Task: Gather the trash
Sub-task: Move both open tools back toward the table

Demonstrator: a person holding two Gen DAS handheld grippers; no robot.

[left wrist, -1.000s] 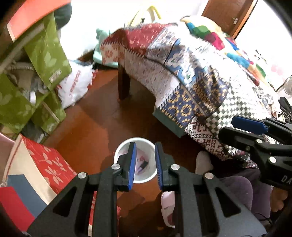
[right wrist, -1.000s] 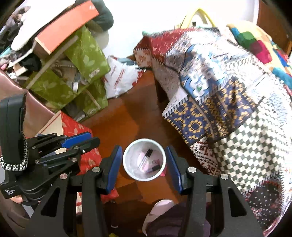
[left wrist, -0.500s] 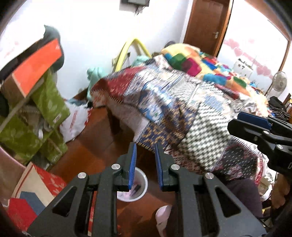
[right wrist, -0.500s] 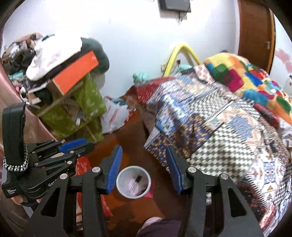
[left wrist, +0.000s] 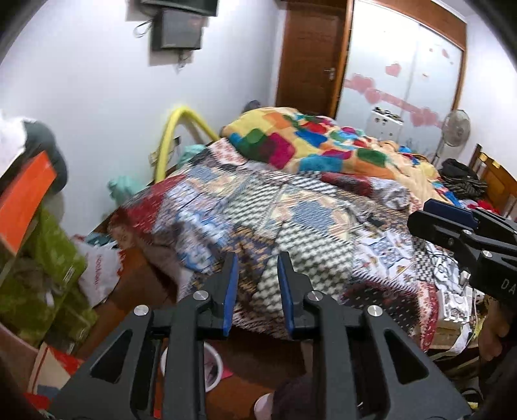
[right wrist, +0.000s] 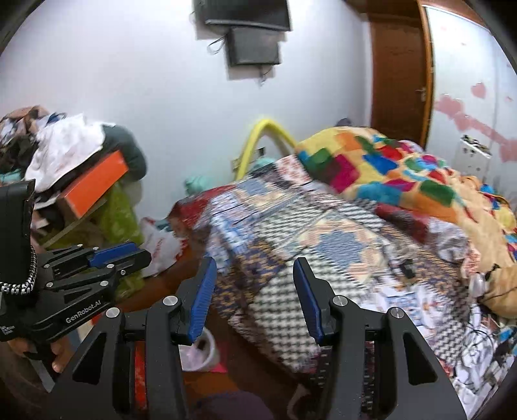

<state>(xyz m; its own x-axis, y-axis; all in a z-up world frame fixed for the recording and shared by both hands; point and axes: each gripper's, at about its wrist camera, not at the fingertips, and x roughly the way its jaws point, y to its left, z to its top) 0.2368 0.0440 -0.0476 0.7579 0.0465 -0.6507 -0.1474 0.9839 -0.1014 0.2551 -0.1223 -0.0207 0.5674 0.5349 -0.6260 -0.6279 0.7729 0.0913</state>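
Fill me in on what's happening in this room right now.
A person holds a gripper in each hand, collecting trash in a cluttered bedroom. Both the left gripper and the right gripper are empty and aimed at the quilt-covered bed; the left one's jaws are opening. The white bin sits on the floor below them, with a few small items inside.

The left wrist view is taken from behind the left gripper (left wrist: 257,268), angled downward across the patchwork-covered bed (left wrist: 290,206) toward the far wall and the wooden door (left wrist: 310,55). The right wrist view is taken from behind the right gripper (right wrist: 253,274), facing much the same way from slightly further right. The bed, the wall-mounted screen (right wrist: 248,19), the yellow hoop (right wrist: 258,142) and the white bin (right wrist: 200,350) on the floor are shared by both views. Each gripper is caught at the other view's edge.
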